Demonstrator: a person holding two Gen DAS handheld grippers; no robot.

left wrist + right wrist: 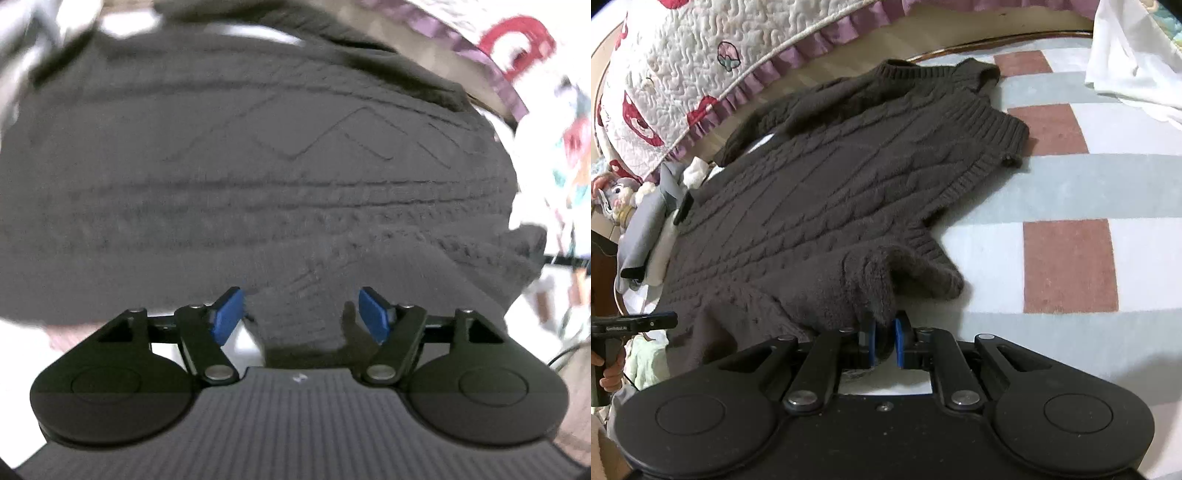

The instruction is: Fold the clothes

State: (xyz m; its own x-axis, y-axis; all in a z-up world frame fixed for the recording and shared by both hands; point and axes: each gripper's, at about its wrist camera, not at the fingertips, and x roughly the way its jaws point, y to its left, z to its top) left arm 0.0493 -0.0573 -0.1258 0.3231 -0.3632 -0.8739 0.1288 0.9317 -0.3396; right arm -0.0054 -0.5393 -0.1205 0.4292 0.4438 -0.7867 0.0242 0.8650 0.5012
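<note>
Right hand-held gripper [884,341] is pinched tight on the sweater [849,177] sleeve; left hand-held gripper [297,314] gapes wide, empty, over the knit. Lift the sleeve clear so it doesn't drag across the body.

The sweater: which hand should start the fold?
Probably right. The right tongs already pinch a corner of the sweater lying on the blanket. The left tongs are open, gripping nothing.

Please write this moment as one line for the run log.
task: fold clothes | left gripper: open, above sweater | right gripper: shut on sweater edge | sweater: spread on checked blanket
</note>
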